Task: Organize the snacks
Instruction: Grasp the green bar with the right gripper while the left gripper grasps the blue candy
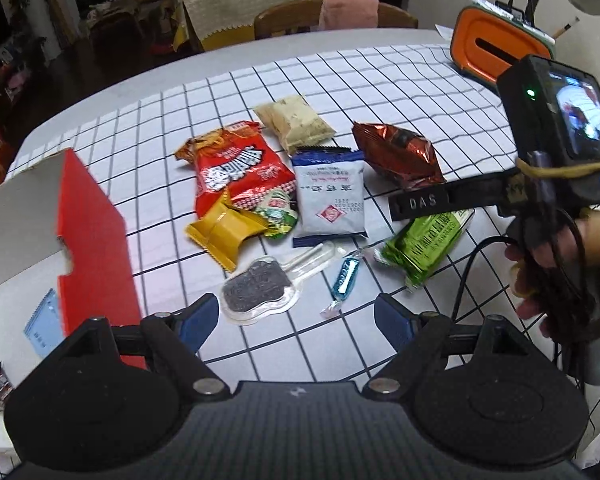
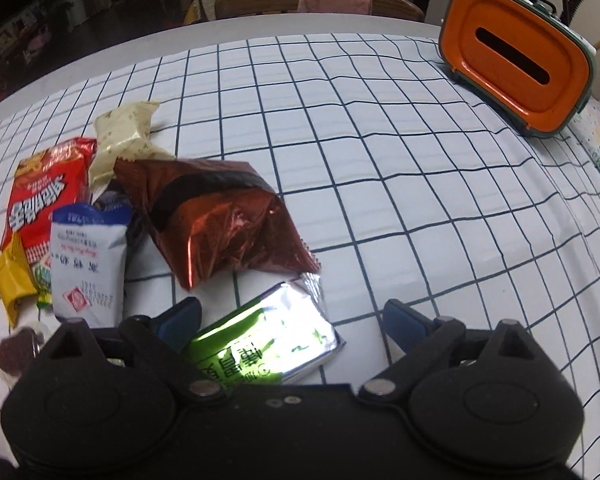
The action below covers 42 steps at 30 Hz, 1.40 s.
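The snacks lie in a loose cluster on the checked cloth of the desk (image 1: 380,80). A green packet (image 2: 268,344) rests flat at the near right of the cluster, and the right tongs (image 2: 292,320) stand spread wide around it, one blue finger (image 2: 180,318) just beside its left edge, the other well clear on the right; neither pad clearly presses it. Just beyond sits a crumpled copper-red foil bag (image 2: 220,220), with a white-and-blue packet (image 2: 88,264) to its left and a cream wrapper (image 2: 120,136) farther back. A red bag (image 1: 236,164) overlaps a yellow wrapper (image 1: 224,232) on the left of the group. Nearest the left tongs (image 1: 296,316) lie a clear blister with a dark biscuit (image 1: 256,292) and a blue twisted candy (image 1: 342,280). The left tongs are also spread wide, holding nothing, hovering with the blister's near edge just beside the left finger. A red-and-white box (image 1: 92,232) stands at the left, an orange case (image 2: 516,64) at the far right corner.
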Each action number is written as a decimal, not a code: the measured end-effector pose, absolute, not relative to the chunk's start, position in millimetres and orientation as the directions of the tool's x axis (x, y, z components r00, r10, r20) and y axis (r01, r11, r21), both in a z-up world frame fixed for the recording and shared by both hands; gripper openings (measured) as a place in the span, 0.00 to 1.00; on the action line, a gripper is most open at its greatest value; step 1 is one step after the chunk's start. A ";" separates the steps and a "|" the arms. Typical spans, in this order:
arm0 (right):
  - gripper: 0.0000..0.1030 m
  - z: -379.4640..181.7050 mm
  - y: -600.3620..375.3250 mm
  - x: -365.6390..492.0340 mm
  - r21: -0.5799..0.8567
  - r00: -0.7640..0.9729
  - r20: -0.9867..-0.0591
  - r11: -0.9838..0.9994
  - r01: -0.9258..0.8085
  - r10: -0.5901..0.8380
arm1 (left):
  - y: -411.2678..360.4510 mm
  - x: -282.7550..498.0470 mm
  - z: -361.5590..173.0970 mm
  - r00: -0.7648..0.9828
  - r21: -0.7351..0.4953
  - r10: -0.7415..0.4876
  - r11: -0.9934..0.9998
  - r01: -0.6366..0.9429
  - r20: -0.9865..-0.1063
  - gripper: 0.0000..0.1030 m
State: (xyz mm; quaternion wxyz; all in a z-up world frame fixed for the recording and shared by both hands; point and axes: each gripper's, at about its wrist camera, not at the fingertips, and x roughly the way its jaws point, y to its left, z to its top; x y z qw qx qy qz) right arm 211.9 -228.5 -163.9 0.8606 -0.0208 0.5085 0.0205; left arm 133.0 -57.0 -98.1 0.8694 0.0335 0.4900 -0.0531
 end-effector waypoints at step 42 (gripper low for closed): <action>0.40 -148.9 -281.8 145.0 0.083 0.484 -0.855 0.970 -0.230 0.188 | -80.6 183.2 -147.5 0.403 -0.089 -0.136 0.987 0.133 -0.905 0.12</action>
